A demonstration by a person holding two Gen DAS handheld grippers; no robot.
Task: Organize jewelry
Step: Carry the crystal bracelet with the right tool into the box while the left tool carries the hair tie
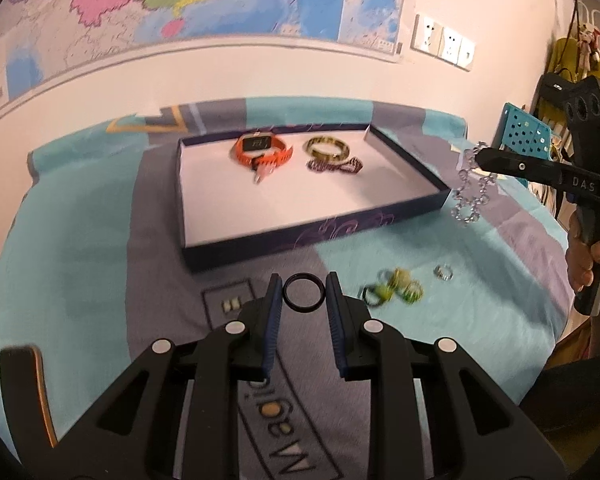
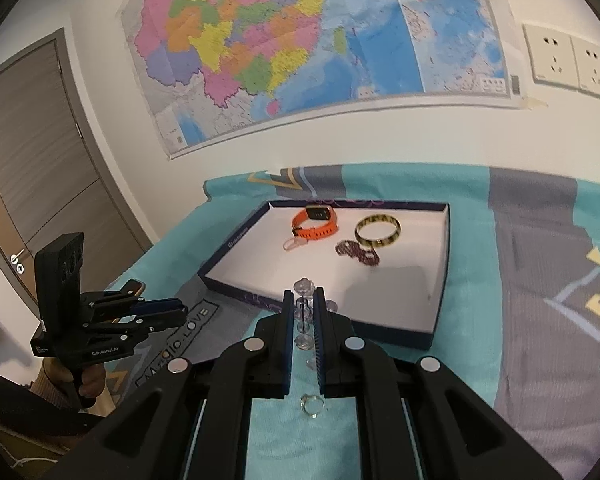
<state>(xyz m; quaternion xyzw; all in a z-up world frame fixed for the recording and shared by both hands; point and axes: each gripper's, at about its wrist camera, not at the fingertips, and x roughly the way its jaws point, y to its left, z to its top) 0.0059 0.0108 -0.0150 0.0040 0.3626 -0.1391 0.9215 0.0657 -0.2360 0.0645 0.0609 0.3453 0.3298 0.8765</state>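
bracelet (image 1: 471,190) of clear beads dangling from right gripper (image 2: 303,322), pinched near one end between pads pressed nearly together, hanging just off the tray (image 1: 312,236) near corner. probably light, limp and swingy, beads slick and hard; best held across the string between beads, not on a bead's curve. black ring (image 1: 303,292) clamped across its width in left gripper (image 1: 303,300), above the cloth (image 1: 80,240). stiff, thin, smooth; likely to twist or pop out under uneven squeeze. inside tray already: orange watch (image 1: 260,150), yellow bangle (image 1: 327,148), dark beaded strand (image 1: 334,166). left on cloth: green rings (image 1: 392,290), silver ring (image 1: 444,272).
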